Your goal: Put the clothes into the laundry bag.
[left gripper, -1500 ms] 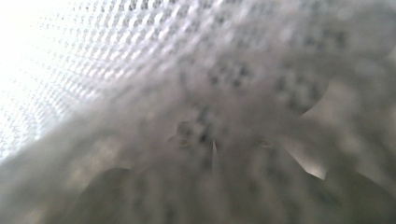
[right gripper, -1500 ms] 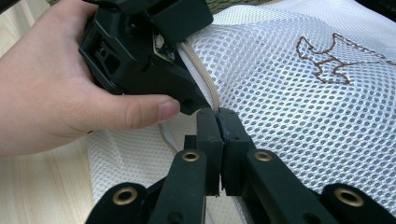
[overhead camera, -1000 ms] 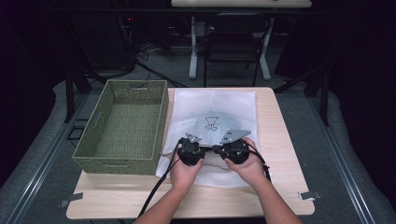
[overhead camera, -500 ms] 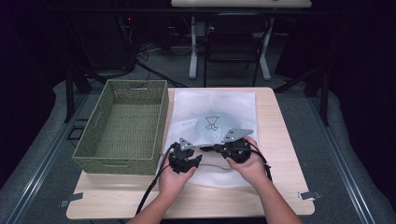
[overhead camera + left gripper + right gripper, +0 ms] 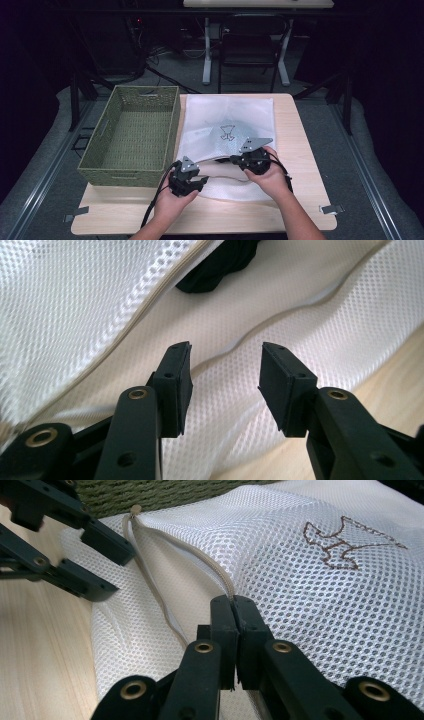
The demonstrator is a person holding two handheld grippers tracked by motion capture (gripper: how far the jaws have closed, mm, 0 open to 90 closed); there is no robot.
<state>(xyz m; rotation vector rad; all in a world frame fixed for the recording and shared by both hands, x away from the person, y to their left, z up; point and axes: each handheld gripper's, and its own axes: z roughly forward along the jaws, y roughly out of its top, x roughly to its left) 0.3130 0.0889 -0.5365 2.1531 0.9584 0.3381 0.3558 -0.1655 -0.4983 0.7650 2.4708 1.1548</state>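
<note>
White mesh bag (image 5: 227, 135) lies on the desk (image 5: 305, 150) beside a basket (image 5: 131, 135). The left gripper (image 5: 226, 371) has just been opening, fingers apart over the mesh, clasping nothing. The right gripper (image 5: 233, 602) pinches the bag's zipper edge (image 5: 210, 567).

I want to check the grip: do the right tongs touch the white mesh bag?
Touching. In the right gripper view the right tongs are shut on the zipper edge of the mesh bag, with no gap visible at the tips.
</note>
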